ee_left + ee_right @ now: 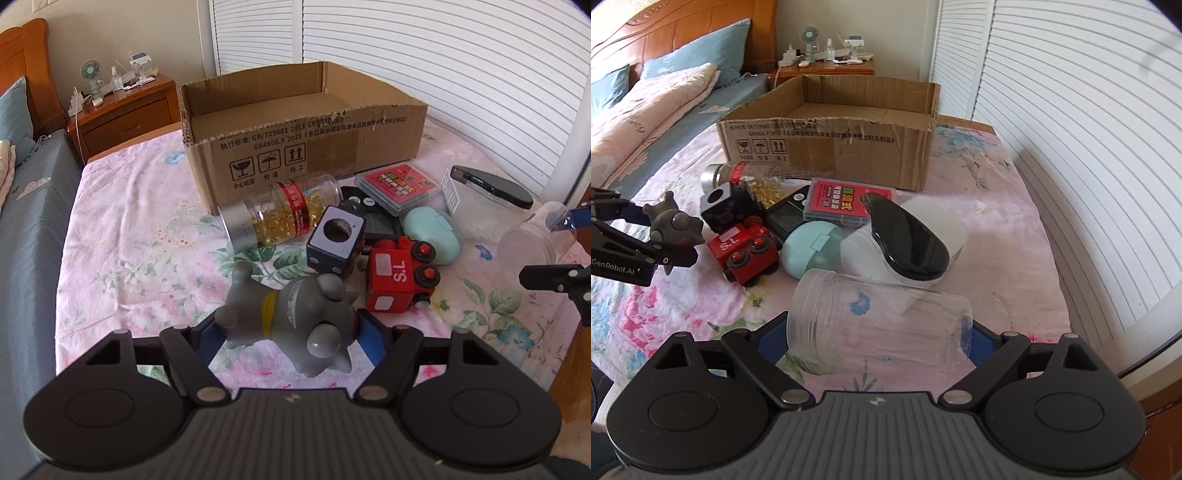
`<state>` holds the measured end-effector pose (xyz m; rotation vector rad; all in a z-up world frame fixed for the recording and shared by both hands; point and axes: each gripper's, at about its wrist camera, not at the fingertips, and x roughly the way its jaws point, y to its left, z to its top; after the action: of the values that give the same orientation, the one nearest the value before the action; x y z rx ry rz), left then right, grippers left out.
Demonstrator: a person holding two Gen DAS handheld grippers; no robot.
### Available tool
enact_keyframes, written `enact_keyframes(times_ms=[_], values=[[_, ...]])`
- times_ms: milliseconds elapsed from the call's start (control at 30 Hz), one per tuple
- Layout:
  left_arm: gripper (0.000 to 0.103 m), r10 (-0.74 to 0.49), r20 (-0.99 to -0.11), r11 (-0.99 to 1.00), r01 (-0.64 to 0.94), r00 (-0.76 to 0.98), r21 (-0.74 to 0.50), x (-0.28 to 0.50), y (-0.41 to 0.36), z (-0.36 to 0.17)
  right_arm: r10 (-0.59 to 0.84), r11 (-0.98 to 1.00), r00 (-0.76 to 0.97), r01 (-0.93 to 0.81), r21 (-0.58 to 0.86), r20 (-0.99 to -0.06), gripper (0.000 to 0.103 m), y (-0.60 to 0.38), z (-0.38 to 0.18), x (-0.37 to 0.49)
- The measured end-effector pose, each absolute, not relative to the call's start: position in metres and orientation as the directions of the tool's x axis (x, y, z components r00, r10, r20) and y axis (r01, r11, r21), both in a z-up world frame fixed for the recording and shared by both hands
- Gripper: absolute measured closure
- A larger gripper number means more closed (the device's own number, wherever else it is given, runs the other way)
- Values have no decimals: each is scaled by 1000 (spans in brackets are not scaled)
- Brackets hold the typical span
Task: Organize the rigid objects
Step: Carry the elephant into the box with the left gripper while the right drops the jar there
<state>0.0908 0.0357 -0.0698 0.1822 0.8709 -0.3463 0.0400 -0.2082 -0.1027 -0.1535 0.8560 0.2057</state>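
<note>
My left gripper is shut on a grey rubber toy animal, which also shows in the right wrist view. My right gripper is shut on a clear plastic jar lying on its side; the jar also shows in the left wrist view. An open cardboard box stands empty at the back of the bed. Between box and grippers lie a capsule bottle, a dark cube with a hole, a red toy train, a mint case and a red card box.
A black-and-white lint remover rests on a white tub. A black scale lies under the pile. The floral sheet covers the bed. A wooden nightstand stands back left, louvred white doors to the right.
</note>
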Motion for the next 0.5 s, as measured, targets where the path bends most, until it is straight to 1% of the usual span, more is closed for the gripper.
enact_keyframes(times_ms=[233,500], values=[[30,-233,-764,920,391,601,27,84,41,-44,157,947,650,-313,-73,-743,8,-204,-80,36],[30,-280,-710,914,406,646,9,103,37,1,260,919,675,-393,-39,-690,8,-201,-40,51]])
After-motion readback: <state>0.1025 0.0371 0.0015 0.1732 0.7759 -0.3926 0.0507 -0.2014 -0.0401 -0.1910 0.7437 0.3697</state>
